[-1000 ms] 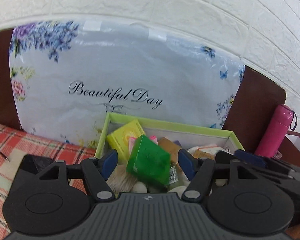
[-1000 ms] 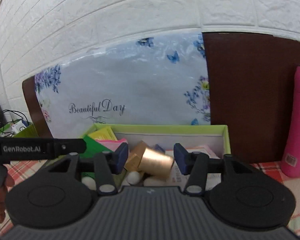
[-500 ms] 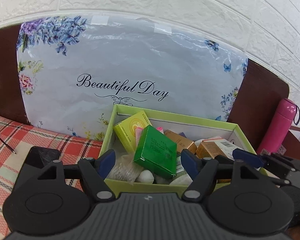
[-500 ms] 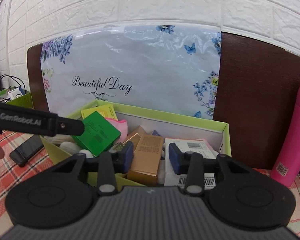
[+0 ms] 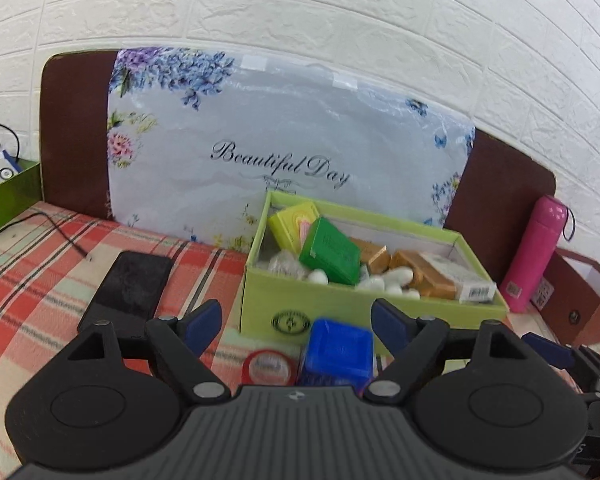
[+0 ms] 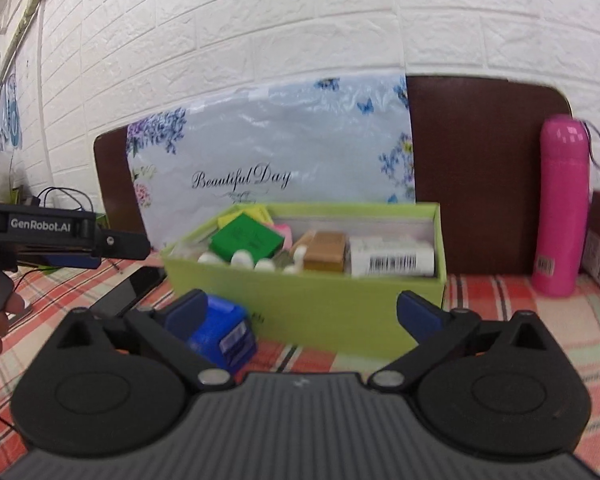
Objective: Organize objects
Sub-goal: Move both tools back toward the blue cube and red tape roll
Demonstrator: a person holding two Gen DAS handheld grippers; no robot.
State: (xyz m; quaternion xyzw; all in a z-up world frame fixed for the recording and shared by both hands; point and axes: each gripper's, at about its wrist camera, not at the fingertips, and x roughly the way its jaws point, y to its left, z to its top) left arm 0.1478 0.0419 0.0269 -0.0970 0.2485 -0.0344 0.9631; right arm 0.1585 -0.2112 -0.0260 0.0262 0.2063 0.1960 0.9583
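A home: plaid tablecloth (image 5: 40, 280), white brick-pattern wall (image 5: 340, 20), pink flask (image 6: 560, 208).

Full box (image 6: 300, 300) blocks the far middle, blue case (image 6: 220, 332) and phone (image 5: 128, 288) near-left; bare cloth (image 6: 500, 300) right before the bottle (image 6: 560, 208).

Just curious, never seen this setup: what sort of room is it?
Probably a home room: a plaid cloth over the surface, a white brick-pattern wall behind, and everyday things like a pink flask and a phone.

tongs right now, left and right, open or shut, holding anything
Left tongs: opening, nothing gripped; the blue box lies on the cloth between the tips.
Right tongs: opening wide, empty.
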